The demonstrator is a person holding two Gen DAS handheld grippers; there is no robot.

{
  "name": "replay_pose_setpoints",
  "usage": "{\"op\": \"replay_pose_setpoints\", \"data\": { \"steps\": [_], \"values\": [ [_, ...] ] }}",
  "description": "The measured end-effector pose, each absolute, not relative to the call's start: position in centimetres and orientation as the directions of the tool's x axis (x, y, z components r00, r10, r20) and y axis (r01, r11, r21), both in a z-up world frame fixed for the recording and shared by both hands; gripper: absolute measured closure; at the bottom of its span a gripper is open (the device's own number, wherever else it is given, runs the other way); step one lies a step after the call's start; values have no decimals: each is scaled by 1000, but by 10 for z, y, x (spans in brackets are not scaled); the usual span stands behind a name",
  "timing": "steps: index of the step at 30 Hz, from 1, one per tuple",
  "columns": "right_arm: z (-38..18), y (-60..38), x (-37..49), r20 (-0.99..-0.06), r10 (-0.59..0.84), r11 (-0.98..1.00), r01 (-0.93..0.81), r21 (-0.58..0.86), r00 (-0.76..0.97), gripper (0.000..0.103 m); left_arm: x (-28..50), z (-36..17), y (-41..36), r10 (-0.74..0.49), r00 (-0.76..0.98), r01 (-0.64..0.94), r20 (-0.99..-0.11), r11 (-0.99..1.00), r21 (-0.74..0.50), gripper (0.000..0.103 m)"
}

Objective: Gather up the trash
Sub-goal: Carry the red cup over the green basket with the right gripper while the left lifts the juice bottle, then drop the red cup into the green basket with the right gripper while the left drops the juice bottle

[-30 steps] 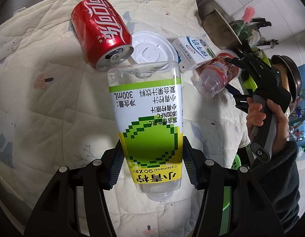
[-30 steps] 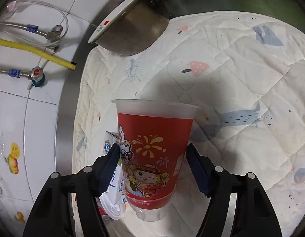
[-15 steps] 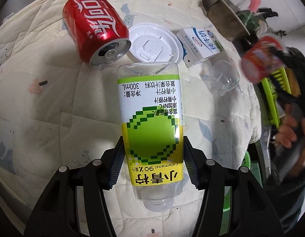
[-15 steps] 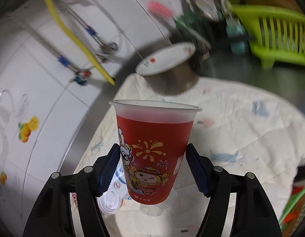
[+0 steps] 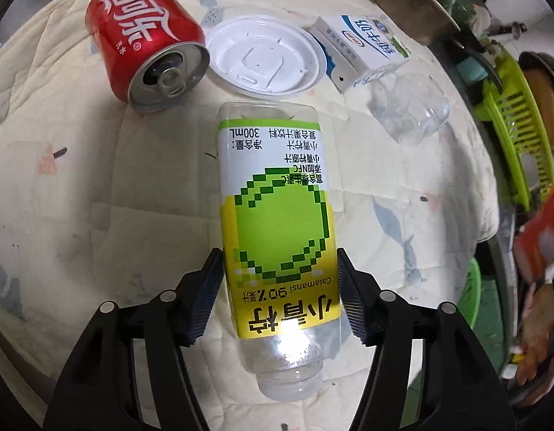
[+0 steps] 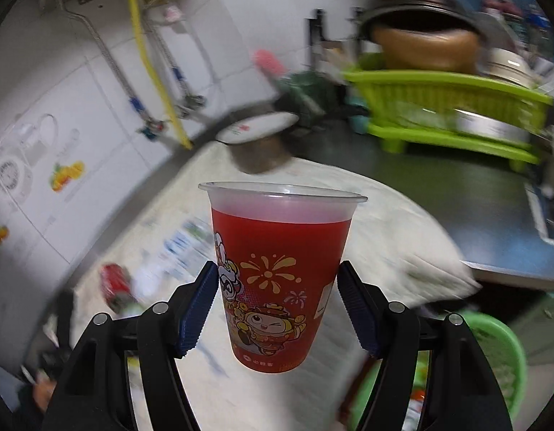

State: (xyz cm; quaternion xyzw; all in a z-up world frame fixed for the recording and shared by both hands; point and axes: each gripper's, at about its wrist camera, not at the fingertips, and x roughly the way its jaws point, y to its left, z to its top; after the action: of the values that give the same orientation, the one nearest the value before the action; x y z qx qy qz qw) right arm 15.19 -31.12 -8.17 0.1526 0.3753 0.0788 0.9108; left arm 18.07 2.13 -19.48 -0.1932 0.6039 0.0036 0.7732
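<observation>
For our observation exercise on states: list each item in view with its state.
juice bottle: empty
cola can: opened, on its side
white lid: lying flat, off any cup
milk carton: lying down
clear cup: tipped over
red cup: upright, lidless, gripped by right tongs

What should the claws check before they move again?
1. Right claw pinching red cup, lifted off the quilt: ok.
2. Red cup empty: cannot tell.
3. Bottle between left claw pads: ok; its jaws have just been opening.
4. Left claw's hold firm: cannot tell.
5. Quilt cleared: not ok; can, white lid, carton and clear cup lie there.
</observation>
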Motion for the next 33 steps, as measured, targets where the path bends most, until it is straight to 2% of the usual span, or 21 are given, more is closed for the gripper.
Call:
{"op": "replay_pose_setpoints", "data": {
  "steps": [10, 17, 21, 24, 33],
  "values": [
    [-168, -411, 65, -845, 3, 977, 179, 117, 534, 37, 170, -177, 10, -242, 314, -186, -918, 933, -310, 45],
    [-221, -438, 39, -905, -43, 963, 257, 75, 424, 37, 157, -143, -41, -314, 344, -40, -885, 937, -347, 47],
    [-235, -445, 34, -919, -47, 960, 273, 67, 392, 36, 148, -128, -86, -382, 331, 72, -863, 922, -381, 48],
    [-235, -449, 26, -915, -49, 957, 282, 72, 400, 29, 142, -121, -122, -413, 310, 154, -856, 910, -384, 49],
    [-188, -462, -14, -857, -46, 938, 317, 139, 513, 23, 138, -128, -232, -468, 206, 325, -859, 861, -391, 49]
  ]
}}
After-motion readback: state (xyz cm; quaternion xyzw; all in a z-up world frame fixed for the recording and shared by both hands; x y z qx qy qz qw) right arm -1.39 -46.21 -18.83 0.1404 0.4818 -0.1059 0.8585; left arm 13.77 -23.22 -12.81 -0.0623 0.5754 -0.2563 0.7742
